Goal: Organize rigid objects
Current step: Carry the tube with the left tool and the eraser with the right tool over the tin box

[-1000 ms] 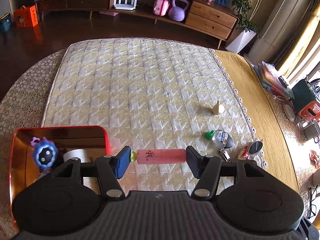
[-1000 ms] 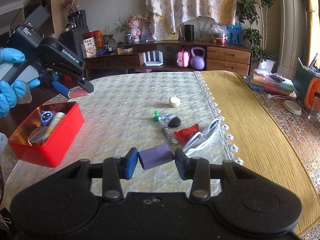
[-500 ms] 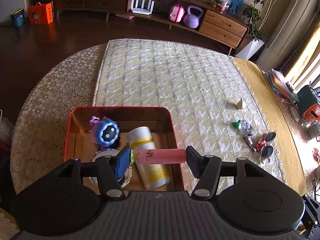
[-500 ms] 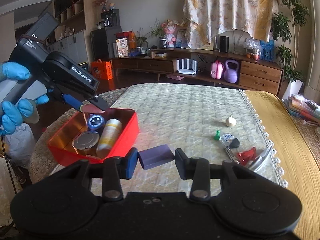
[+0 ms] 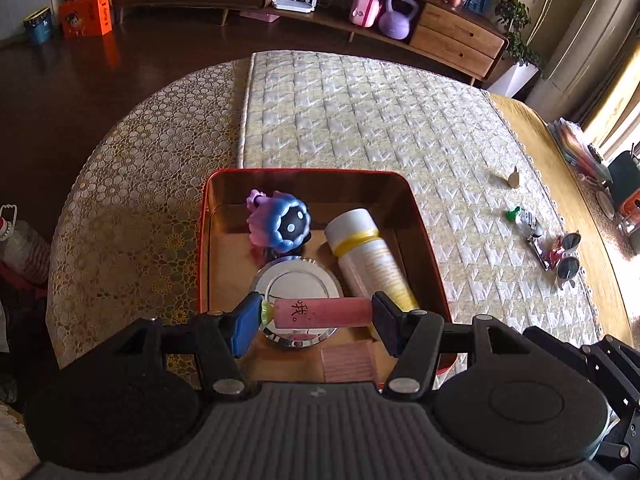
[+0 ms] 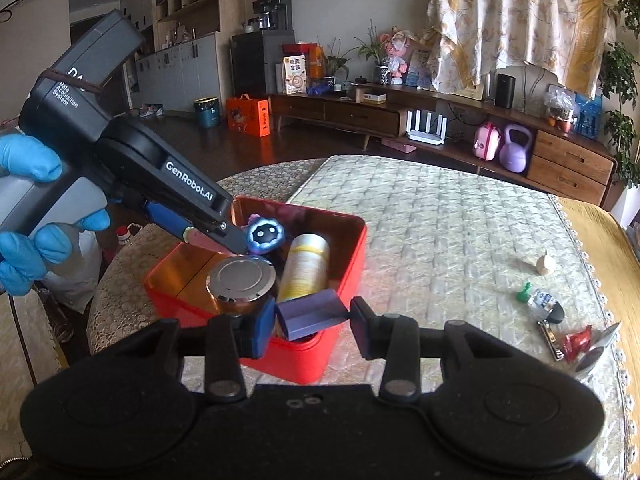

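Two grips: we held both loads above the red box [image 5: 416,216].
Left gripper [image 5: 316,314]: pinched the pink tube [image 5: 324,312] endwise; light, stiff, slippery.
Right gripper [image 6: 314,320]: clamped the purple block [image 6: 310,312]'s flat sides; rigid, light.

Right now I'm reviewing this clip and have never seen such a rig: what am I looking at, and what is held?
A person in blue gloves holds two handheld two-finger grippers, each with a camera looking along its fingers.

Left wrist view: the left gripper is shut on a pink tube above a red box containing a white bottle, a round silver tin and a blue toy.

Right wrist view: the right gripper is shut on a purple block near that box. Sunglasses and small items lie on the tablecloth.
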